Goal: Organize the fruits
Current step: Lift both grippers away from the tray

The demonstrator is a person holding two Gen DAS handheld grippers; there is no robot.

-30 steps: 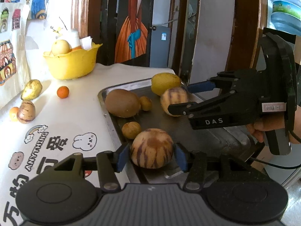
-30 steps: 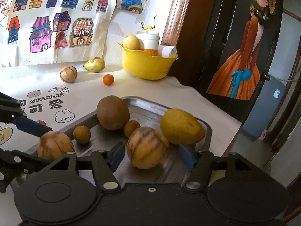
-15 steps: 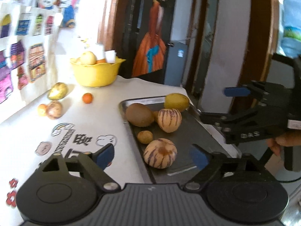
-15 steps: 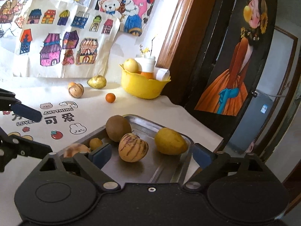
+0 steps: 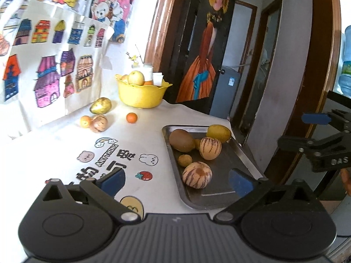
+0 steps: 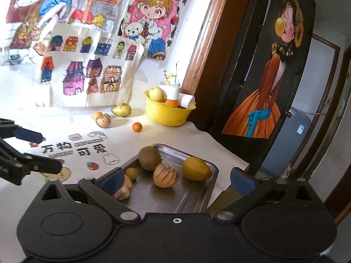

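We see the left hand-held gripper (image 5: 175, 180) spread wide, nothing between its blue pads; its jaws have just been opening. The right hand-held gripper (image 6: 175, 178) is likewise released and empty, jaws just opened too; from the left wrist view it hangs off the right side of the tray.

Nearest container: metal tray (image 5: 245, 156) at the worktop (image 5: 151, 135) edge. In it we count, near to far, a striped melon (image 5: 197, 175) lying apart from the rest, a small brown fruit (image 5: 185, 160), a second striped melon (image 5: 210, 148), a kiwi-brown fruit (image 5: 181, 140) touching a little yellow fruit (image 5: 197, 143) half hidden behind the second melon, and a yellow mango (image 5: 219, 133) at the far rim. In the right wrist view the near melon is mostly hidden behind the left pad.

Loose on the worktop cloth, beyond the tray: small orange (image 5: 131, 117), a striped fruit (image 5: 99, 123) touching another small orange fruit (image 5: 85, 121), then a golden-green mango (image 5: 101, 105) near the wall drawings (image 5: 54, 70).

Farthest container: yellow bowl (image 5: 140, 97) by the door frame. It holds a pale apple (image 5: 136, 77), something orange, a white jar (image 6: 170, 92) with twigs, and a rolled white paper (image 6: 187, 99). We can't tell what else is inside.
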